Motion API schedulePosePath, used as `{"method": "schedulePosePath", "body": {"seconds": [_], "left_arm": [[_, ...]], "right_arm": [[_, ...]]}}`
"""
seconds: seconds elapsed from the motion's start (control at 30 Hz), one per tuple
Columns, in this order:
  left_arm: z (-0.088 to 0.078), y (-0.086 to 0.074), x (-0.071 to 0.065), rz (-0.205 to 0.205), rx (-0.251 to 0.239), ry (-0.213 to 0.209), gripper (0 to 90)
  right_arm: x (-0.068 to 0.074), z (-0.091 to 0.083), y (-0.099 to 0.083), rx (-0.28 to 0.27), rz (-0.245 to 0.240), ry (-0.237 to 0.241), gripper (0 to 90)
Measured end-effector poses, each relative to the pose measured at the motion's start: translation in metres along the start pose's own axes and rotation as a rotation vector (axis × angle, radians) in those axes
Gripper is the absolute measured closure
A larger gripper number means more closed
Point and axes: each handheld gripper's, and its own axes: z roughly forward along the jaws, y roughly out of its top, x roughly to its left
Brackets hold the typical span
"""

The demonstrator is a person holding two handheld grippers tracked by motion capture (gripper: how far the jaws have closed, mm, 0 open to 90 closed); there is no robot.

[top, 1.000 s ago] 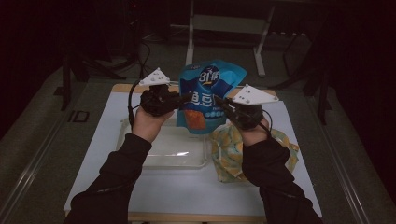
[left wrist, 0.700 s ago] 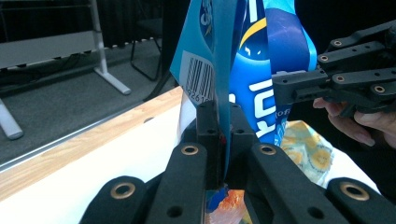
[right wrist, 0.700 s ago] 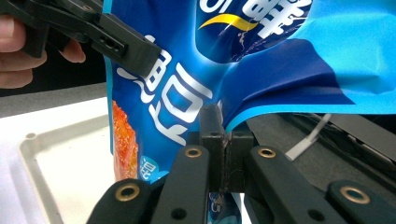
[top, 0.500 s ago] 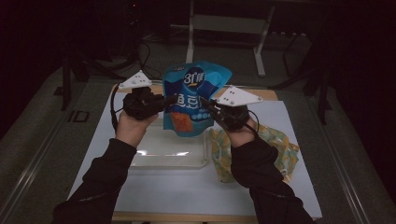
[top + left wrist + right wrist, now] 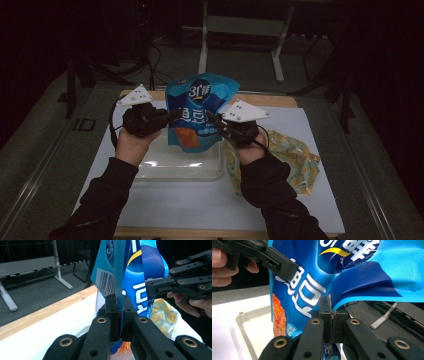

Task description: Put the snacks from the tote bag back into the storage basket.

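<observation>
Under the raised snack bag lies a clear tray; a yellow bag crowds its right.

We saw a clear plastic tray lying near the middle of the white-covered desk. To its right lay a crumpled yellow patterned bag, close beside the tray. The desk's wooden edge showed at the far side. Beyond it, a white metal frame stood on the grey floor.
</observation>
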Motion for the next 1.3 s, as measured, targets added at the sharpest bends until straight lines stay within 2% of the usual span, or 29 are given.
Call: {"method": "schedulePosePath", "body": {"seconds": [0.7,0.77,1.3], "left_arm": [[0.01,-0.039,0.013,-0.038,0.015,-0.026,88.6],[0.013,-0.046,0.015,-0.05,0.014,-0.032,88.6],[0.031,-0.082,0.021,-0.074,0.047,-0.052,88.6]], "right_arm": [[0.016,0.019,-0.033,0.034,0.02,0.005,89.0],[0.017,0.021,-0.037,0.039,0.018,0.006,89.0],[0.022,0.033,-0.071,0.091,0.039,0.023,88.9]]}}
